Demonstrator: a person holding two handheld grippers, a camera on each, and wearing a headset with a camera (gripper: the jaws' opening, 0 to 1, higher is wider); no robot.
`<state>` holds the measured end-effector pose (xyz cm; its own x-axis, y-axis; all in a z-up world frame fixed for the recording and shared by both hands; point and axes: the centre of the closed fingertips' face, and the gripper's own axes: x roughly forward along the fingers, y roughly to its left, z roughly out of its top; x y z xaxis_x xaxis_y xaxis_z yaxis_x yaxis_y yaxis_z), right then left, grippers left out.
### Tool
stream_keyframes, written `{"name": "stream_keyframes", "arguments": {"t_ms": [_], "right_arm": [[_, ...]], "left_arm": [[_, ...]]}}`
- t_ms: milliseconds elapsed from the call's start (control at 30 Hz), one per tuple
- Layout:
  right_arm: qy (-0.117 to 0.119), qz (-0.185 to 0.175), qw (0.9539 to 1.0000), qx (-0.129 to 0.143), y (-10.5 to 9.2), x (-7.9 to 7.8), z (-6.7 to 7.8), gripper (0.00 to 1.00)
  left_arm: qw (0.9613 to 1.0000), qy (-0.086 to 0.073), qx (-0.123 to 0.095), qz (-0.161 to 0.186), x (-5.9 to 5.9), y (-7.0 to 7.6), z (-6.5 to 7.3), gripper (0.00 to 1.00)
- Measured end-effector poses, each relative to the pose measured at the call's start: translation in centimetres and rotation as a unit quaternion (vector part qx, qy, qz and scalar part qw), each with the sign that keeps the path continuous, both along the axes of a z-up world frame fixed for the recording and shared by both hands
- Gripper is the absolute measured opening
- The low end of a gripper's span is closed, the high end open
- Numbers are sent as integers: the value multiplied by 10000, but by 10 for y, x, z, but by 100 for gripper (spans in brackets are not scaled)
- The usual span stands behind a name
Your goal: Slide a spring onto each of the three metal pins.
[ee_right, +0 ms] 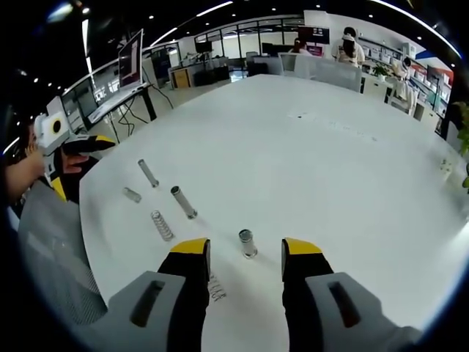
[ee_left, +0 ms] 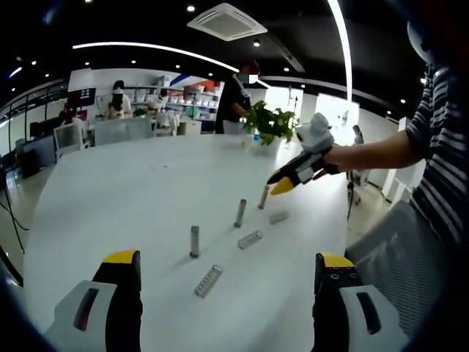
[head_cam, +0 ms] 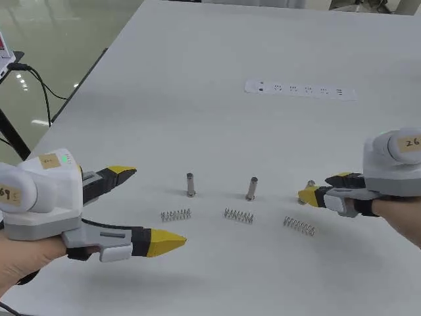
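Item: spring-to-pin assembly, no pin fitted yet, every spring lying loose on the white table (head_cam: 197,79). Step in hand, by judgement: securing the right-hand pin (ee_right: 248,243). Jaws of the right gripper (ee_right: 246,258): partly open, one either side of that pin, holding nothing, no contact evident. Handling advice: close squarely and low on the shaft, so the pin does not tip and its top is left free for the coil. Jaws of the left gripper (head_cam: 150,205): spread wide, empty, near the left-hand spring (head_cam: 175,214). It is best to pinch a spring close to one end, leaving the other end clear to thread. Pins: three short grey metal cylinders standing in a row, left pin (head_cam: 191,185) and middle pin (head_cam: 251,188) well apart. Springs: three small bright wire coils lying flat just in front of the pins, including middle spring (head_cam: 238,215) and right-hand spring (head_cam: 299,226). Also present: power strip (head_cam: 300,89), farther back.
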<state>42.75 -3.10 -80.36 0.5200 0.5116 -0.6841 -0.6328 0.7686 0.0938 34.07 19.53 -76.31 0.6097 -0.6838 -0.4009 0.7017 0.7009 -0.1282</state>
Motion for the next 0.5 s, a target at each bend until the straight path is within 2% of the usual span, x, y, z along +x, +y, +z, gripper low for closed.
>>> {"name": "stream_keyframes", "arguments": {"t_ms": [300,400,500], "right_arm": [[94,223,9996,-117,-6,-9,-3,36],[152,416,9987,-262,-8,-14,-6,35],[289,694,9968,-287,-3,-22,-8,33]], "left_arm": [[10000,8,-9,15,1,1,-1,96],[10000,11,-21,19,1,1,-1,96],[10000,24,-18,14,0,1,-2,97]]}}
